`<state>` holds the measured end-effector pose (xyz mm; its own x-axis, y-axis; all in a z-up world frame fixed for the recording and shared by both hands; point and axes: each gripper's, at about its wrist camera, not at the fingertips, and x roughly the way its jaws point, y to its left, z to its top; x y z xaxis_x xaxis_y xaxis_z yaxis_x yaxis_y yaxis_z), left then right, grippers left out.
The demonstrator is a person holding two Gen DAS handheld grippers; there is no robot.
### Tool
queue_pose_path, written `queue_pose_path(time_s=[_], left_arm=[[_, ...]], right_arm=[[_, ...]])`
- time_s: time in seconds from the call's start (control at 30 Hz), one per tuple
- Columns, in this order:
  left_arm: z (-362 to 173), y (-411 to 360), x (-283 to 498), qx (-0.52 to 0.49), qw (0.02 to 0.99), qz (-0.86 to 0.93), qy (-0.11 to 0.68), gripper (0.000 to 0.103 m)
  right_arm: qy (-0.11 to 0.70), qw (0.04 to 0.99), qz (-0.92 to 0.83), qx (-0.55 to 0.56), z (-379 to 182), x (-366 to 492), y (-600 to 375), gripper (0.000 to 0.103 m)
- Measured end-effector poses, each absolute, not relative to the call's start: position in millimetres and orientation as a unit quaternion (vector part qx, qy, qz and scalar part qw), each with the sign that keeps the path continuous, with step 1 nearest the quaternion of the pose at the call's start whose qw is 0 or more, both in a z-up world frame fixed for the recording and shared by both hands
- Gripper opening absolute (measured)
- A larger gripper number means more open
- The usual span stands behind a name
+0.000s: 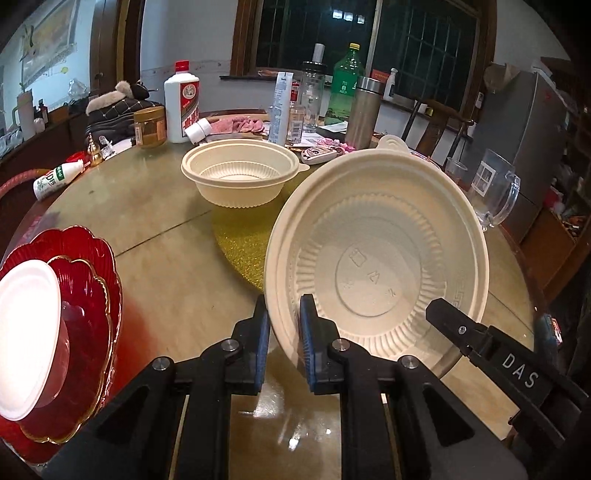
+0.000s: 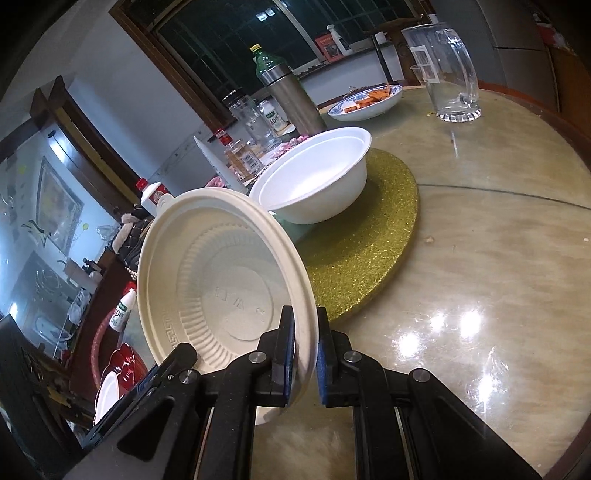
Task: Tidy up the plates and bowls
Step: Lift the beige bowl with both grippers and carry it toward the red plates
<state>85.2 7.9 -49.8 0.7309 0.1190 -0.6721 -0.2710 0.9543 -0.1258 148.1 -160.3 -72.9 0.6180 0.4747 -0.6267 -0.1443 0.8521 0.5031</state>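
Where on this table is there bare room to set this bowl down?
Both the left gripper and right gripper grip the tilted bowl. Bare tabletop lies between the red plates and the gold mat, and between that mat and the glass mug. The far edge, around the bottles, is crowded.

Lighting: indoor, overhead; bright glare spots on glossy table [image 2: 461, 332]. Windows [image 1: 314, 33] dark. Fisheye bending, black corners; red plates [image 1: 88, 295] possibly motion-blurred.
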Motion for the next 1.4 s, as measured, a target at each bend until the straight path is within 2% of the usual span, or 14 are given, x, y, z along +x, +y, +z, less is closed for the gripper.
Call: queue_pose_path(time_s=[1.4], left_arm=[[-52.8,8.0,84.3,-0.102,0.925,0.096,0.354,0.014]], right_arm=[[0.389,0.884,0.169,0.197,-75.0,141.5,-160.2,0.010]])
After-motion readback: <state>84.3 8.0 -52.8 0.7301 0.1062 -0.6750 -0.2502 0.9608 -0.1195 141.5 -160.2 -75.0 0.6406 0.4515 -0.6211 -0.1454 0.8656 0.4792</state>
